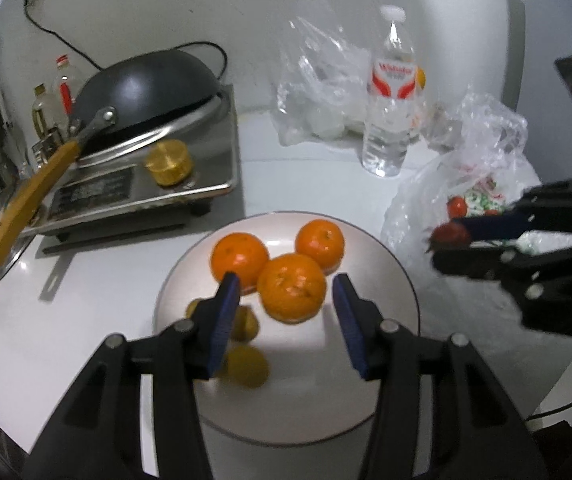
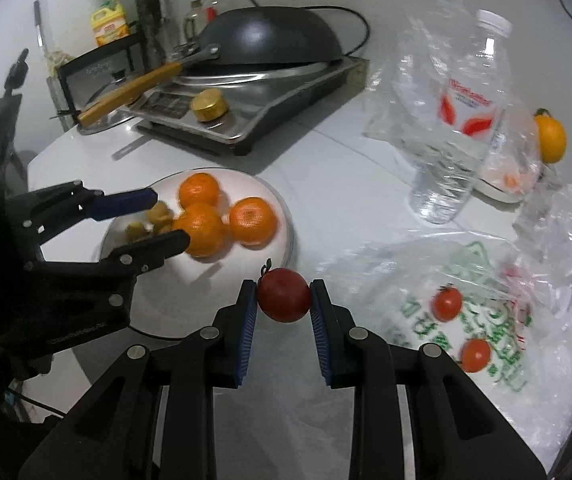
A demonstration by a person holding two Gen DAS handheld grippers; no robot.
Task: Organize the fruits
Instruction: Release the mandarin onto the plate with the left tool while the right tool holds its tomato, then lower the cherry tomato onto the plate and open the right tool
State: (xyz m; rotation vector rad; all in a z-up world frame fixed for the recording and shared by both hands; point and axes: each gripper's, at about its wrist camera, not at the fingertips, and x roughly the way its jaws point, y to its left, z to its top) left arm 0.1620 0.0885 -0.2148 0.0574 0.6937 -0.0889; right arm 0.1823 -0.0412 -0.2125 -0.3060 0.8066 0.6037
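The right gripper [image 2: 284, 300] pinches a small dark-red round tomato [image 2: 284, 295] just off the round white plate's [image 2: 282, 208] near rim, presumably bound beside three oranges [image 2: 253, 221], while the left gripper [image 1: 286, 292] hovers empty, jaws parted.

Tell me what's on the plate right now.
On the plate lie three oranges and a few small yellowish fruits. The left tongs hang open over them and cover part of the small ones, so I can't count them.

Both wrist fisheyes angle down, close over the table; they share the plate [image 1: 385, 280] [image 2: 282, 208], centre-frame left, mid-left right.
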